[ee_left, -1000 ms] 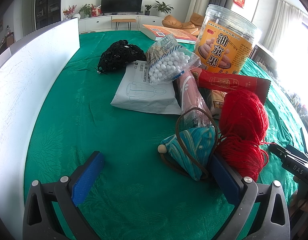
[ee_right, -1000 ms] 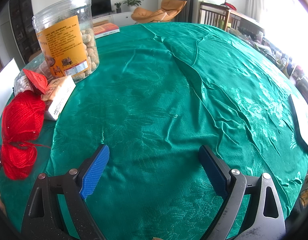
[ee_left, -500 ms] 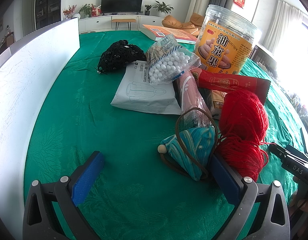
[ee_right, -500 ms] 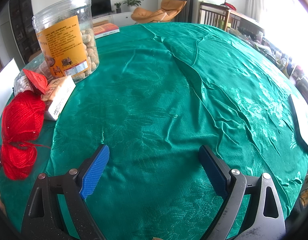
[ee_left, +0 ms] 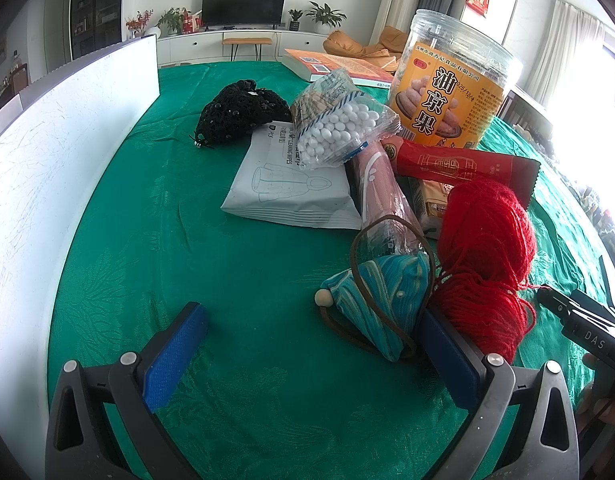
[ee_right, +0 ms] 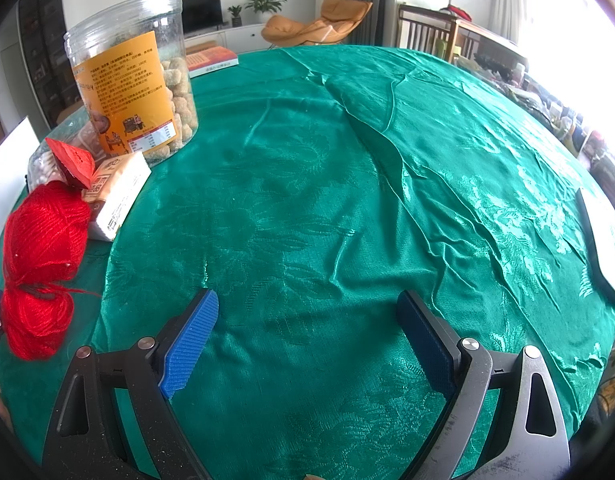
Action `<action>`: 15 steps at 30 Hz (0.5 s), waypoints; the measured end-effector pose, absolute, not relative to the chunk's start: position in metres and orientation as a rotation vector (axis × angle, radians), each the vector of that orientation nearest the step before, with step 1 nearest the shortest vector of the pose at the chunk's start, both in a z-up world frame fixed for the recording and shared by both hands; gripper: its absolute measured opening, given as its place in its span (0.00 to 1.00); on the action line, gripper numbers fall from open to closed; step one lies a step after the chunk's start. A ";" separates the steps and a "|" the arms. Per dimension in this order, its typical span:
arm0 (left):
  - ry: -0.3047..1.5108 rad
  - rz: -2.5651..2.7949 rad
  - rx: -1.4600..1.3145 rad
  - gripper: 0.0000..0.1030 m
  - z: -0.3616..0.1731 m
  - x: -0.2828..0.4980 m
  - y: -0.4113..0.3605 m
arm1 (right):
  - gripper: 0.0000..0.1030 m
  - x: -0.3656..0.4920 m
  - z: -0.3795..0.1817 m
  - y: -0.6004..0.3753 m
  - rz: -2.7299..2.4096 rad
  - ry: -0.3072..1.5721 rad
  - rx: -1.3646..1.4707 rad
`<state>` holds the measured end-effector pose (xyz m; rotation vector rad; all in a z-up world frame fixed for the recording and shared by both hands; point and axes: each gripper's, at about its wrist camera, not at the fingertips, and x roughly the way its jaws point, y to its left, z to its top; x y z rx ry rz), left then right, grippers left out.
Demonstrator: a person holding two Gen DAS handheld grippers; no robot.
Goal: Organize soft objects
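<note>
A teal striped pouch (ee_left: 381,300) with a brown cord and wooden bead lies against the right finger of my open left gripper (ee_left: 311,344). Red yarn (ee_left: 487,248) bulges just right of it, also visible at the far left of the right wrist view as red yarn (ee_right: 43,256). Farther back sit a black beaded net bag (ee_left: 239,110), a white wipes pack (ee_left: 291,184), a bag of white pellets (ee_left: 343,132) and a pink wrapped roll (ee_left: 383,192). My right gripper (ee_right: 307,336) hovers open over bare green cloth, holding nothing.
A tall snack jar (ee_left: 455,92) and red packet (ee_left: 463,164) stand behind the pile, with a paper pack (ee_right: 115,196) beside the jar (ee_right: 135,80). A white board (ee_left: 55,148) walls the left side. A book (ee_left: 335,64) lies far back; a flat dark-edged item (ee_right: 599,248) lies at right.
</note>
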<state>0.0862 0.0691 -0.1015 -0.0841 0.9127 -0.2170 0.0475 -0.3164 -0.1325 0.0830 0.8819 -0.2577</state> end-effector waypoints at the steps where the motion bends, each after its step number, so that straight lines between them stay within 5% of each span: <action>1: 0.913 -0.217 -0.084 1.00 -0.102 0.086 0.069 | 0.90 0.048 -0.133 -0.316 -0.258 0.882 0.083; 15: 0.913 -0.217 -0.083 1.00 -0.102 0.087 0.067 | 0.90 0.048 -0.133 -0.316 -0.257 0.881 0.082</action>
